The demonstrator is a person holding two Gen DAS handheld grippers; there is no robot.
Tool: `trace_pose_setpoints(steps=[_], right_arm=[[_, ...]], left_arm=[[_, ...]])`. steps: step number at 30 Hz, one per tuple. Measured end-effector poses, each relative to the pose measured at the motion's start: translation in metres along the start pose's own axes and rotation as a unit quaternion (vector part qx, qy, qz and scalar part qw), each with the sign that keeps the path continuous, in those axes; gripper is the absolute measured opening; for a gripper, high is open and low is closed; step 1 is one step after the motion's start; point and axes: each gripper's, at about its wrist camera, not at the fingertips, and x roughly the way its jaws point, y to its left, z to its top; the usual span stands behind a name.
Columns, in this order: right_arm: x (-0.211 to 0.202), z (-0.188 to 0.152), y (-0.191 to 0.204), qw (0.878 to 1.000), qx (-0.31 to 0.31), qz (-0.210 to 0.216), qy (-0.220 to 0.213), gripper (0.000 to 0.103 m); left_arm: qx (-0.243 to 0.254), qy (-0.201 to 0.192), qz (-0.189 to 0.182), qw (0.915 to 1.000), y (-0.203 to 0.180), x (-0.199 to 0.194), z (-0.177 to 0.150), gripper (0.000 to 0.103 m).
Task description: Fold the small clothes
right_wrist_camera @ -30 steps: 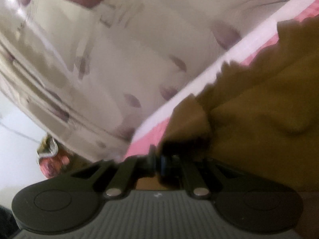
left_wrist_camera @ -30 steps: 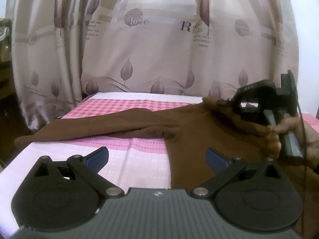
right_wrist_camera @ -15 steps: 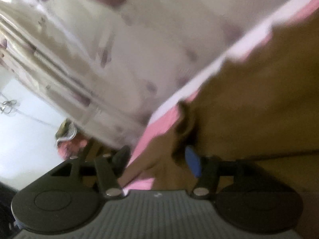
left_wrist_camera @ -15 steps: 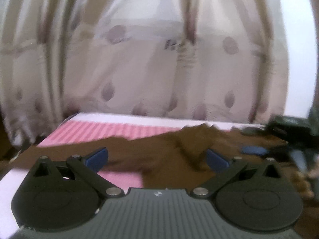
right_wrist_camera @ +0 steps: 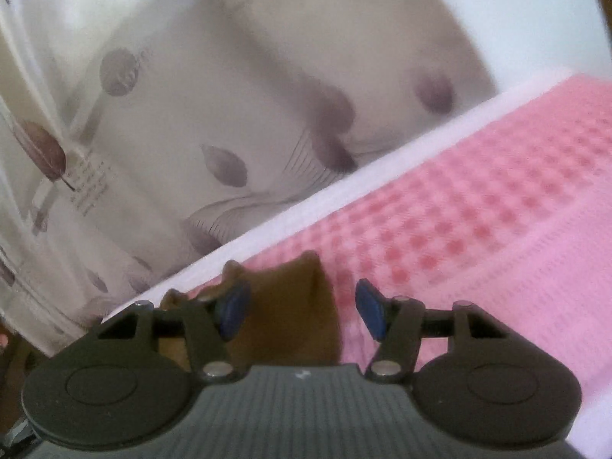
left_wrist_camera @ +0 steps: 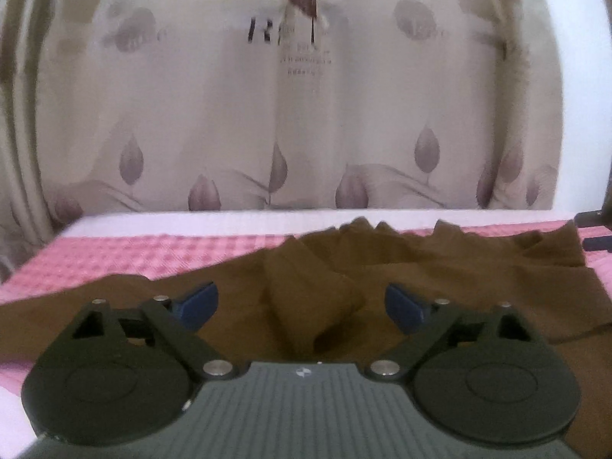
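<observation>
A brown garment (left_wrist_camera: 440,267) lies spread and rumpled on the pink checked cloth (left_wrist_camera: 134,256), with a raised fold (left_wrist_camera: 310,298) at its middle. My left gripper (left_wrist_camera: 302,304) is open low over the garment, the fold between its blue pads, not gripped. In the right wrist view my right gripper (right_wrist_camera: 302,311) is open near the far edge of the table; a brown corner of the garment (right_wrist_camera: 290,306) lies between its pads, loose. The right gripper's edge shows at the far right of the left wrist view (left_wrist_camera: 596,229).
A cream curtain with purple leaf print (left_wrist_camera: 306,114) hangs close behind the table's white far edge (left_wrist_camera: 229,220). Bare pink cloth (right_wrist_camera: 497,191) stretches right of the right gripper. A white wall (right_wrist_camera: 516,11) shows beyond the curtain.
My right gripper, shut on the garment's edge a second ago, has opened and let it go. My left gripper has moved forward over the garment towards its middle fold.
</observation>
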Motion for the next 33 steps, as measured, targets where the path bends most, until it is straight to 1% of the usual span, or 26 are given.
trace_pose_setpoints(steps=[2, 3, 4, 5, 6, 7, 8, 9, 10, 12, 14, 16, 18, 19, 20, 21, 22, 24, 26, 27, 29, 30, 31, 33], right_arm=[[0.019, 0.003, -0.001, 1.000, 0.001, -0.001, 0.023, 0.061], [0.027, 0.003, -0.002, 1.000, 0.003, 0.003, 0.028, 0.061], [0.033, 0.003, -0.003, 0.999, 0.005, 0.014, 0.033, 0.060], [0.039, 0.003, -0.003, 0.999, 0.005, 0.017, 0.036, 0.056], [0.044, 0.003, -0.002, 0.999, -0.002, 0.016, 0.040, 0.028], [0.050, 0.004, 0.000, 0.999, -0.013, 0.013, 0.049, 0.004], [0.053, 0.003, 0.003, 0.998, -0.024, 0.005, 0.053, 0.004], [0.055, 0.004, 0.007, 0.998, -0.039, -0.001, 0.048, 0.004], [0.054, 0.006, 0.012, 0.998, -0.056, -0.007, 0.040, 0.004], [0.053, 0.013, 0.017, 0.996, -0.076, -0.035, 0.018, 0.004], [0.057, 0.021, 0.012, 0.994, -0.083, -0.075, -0.002, 0.004], [0.067, 0.027, 0.001, 0.993, -0.077, -0.091, 0.001, 0.004], [0.074, 0.028, -0.003, 0.988, -0.092, -0.124, -0.007, 0.003], [0.075, 0.030, -0.012, 0.990, -0.076, -0.117, -0.017, 0.004], [0.073, 0.033, -0.023, 0.996, -0.035, -0.085, -0.021, 0.004], [0.069, 0.035, -0.034, 0.997, 0.009, -0.069, -0.028, 0.004], [0.060, 0.034, -0.037, 0.996, 0.028, -0.067, -0.044, 0.005], [0.045, 0.028, -0.028, 0.997, 0.007, -0.054, -0.057, 0.006], [0.030, 0.015, -0.010, 0.999, -0.013, -0.011, -0.042, 0.006], [0.024, 0.005, 0.004, 0.999, -0.040, 0.006, -0.033, 0.006], [0.017, -0.016, 0.034, 0.994, -0.102, 0.023, -0.005, 0.006], [0.018, -0.029, 0.048, 0.990, -0.134, 0.026, 0.015, 0.006], [0.021, -0.042, 0.060, 0.984, -0.172, 0.019, 0.038, 0.006], [0.033, -0.067, 0.074, 0.966, -0.244, -0.030, 0.076, 0.006]], left_arm=[[-0.005, 0.011, 0.007, 0.9999, -0.001, 0.012, -0.001, 0.093], [-0.007, 0.016, 0.010, 0.9998, -0.001, 0.017, -0.003, 0.093], [-0.008, 0.020, 0.010, 0.9997, 0.000, 0.021, -0.004, 0.093], [-0.010, 0.027, 0.009, 0.9996, 0.000, 0.024, -0.006, 0.092], [-0.009, 0.033, 0.008, 0.9994, 0.001, 0.026, -0.007, 0.082], [-0.005, 0.041, 0.010, 0.9991, 0.000, 0.028, -0.008, 0.066], [-0.001, 0.050, 0.012, 0.9987, -0.001, 0.030, -0.008, 0.059], [0.002, 0.060, 0.013, 0.9981, -0.001, 0.033, -0.010, 0.046], [0.004, 0.071, 0.016, 0.9974, -0.002, 0.036, -0.011, 0.040], [0.004, 0.081, 0.030, 0.9962, -0.001, 0.038, -0.012, 0.039], [-0.004, 0.081, 0.043, 0.9958, 0.003, 0.036, -0.013, 0.039], [-0.011, 0.085, 0.055, 0.9948, 0.006, 0.035, -0.015, 0.038], [-0.017, 0.094, 0.068, 0.9932, 0.008, 0.036, -0.015, 0.038], [-0.019, 0.096, 0.071, 0.9926, 0.009, 0.036, -0.016, 0.038], [-0.021, 0.099, 0.074, 0.9922, 0.010, 0.035, -0.016, 0.038], [-0.023, 0.101, 0.079, 0.9914, 0.011, 0.034, -0.016, 0.038], [-0.026, 0.103, 0.084, 0.9908, 0.012, 0.033, -0.017, 0.039], [-0.030, 0.103, 0.092, 0.9900, 0.014, 0.029, -0.017, 0.040], [-0.036, 0.103, 0.116, 0.9872, 0.017, 0.025, -0.017, 0.040], [-0.038, 0.100, 0.121, 0.9869, 0.018, 0.021, -0.017, 0.041], [-0.033, 0.095, 0.129, 0.9866, 0.020, 0.011, -0.018, 0.046], [-0.029, 0.094, 0.132, 0.9864, 0.020, 0.006, -0.019, 0.053], [-0.027, 0.093, 0.130, 0.9867, 0.022, 0.001, -0.020, 0.060], [-0.024, 0.092, 0.132, 0.9867, 0.028, -0.011, -0.023, 0.064]])
